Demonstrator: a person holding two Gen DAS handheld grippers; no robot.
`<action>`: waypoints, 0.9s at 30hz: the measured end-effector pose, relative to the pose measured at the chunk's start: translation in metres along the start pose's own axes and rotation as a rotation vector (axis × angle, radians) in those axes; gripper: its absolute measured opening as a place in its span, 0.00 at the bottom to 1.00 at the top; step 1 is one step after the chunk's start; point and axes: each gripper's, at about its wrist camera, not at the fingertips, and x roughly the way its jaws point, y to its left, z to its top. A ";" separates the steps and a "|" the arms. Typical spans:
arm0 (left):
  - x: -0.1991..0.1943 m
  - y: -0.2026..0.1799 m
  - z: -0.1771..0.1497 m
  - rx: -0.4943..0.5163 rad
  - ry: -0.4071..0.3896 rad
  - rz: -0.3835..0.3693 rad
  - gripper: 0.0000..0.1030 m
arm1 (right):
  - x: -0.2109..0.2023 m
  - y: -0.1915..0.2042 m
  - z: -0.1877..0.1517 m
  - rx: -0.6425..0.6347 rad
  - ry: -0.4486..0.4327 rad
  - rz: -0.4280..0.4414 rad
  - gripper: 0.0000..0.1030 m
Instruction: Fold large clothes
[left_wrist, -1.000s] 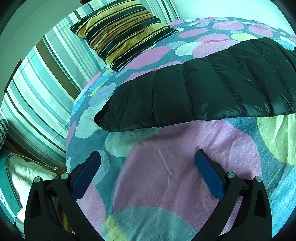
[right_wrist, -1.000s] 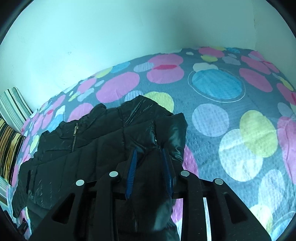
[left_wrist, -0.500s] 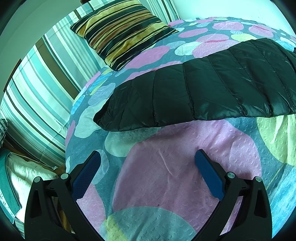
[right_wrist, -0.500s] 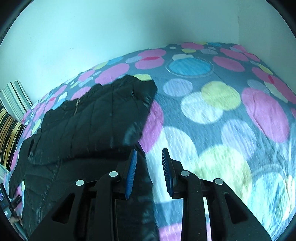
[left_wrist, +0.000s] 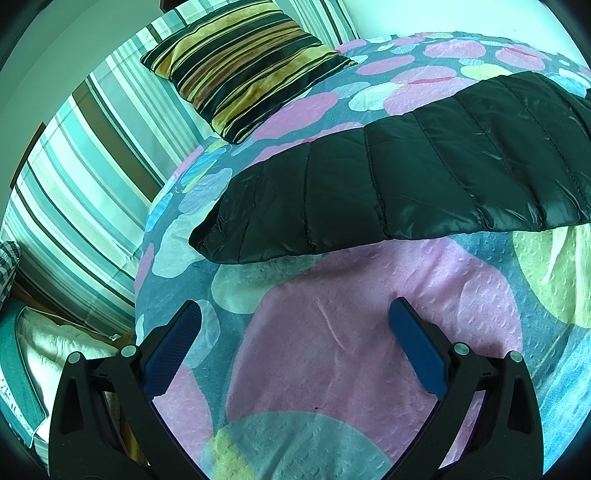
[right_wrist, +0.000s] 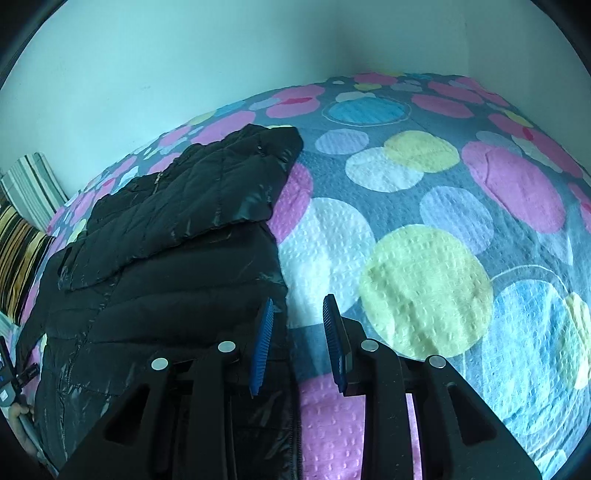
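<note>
A black quilted puffer jacket (left_wrist: 406, 173) lies flat on the bed with the spotted bedspread (left_wrist: 332, 350). In the right wrist view the jacket (right_wrist: 166, 258) has one sleeve folded over its body. My left gripper (left_wrist: 291, 325) is wide open and empty, low over the bedspread, a short way before the jacket's near edge. My right gripper (right_wrist: 297, 317) is open a narrow way and empty, just beside the jacket's right edge, over the bedspread (right_wrist: 424, 288).
A striped cushion (left_wrist: 240, 62) lies at the head of the bed, also seen in the right wrist view (right_wrist: 18, 254). Striped bedding (left_wrist: 85, 177) hangs off the left side. A pale wall (right_wrist: 221, 55) runs behind the bed.
My right gripper has let go of the sleeve, which now lies folded over the jacket, and has drawn back to the right of the jacket. The left gripper has not moved.
</note>
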 end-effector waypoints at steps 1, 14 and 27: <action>0.000 0.001 0.000 0.000 0.000 0.000 0.98 | -0.001 0.002 0.001 -0.004 -0.001 0.005 0.28; 0.000 -0.001 0.000 -0.001 0.001 -0.002 0.98 | 0.024 0.078 0.074 0.002 -0.013 0.196 0.43; -0.001 -0.002 0.000 0.002 -0.002 0.004 0.98 | 0.056 0.093 0.067 -0.023 -0.092 0.063 0.73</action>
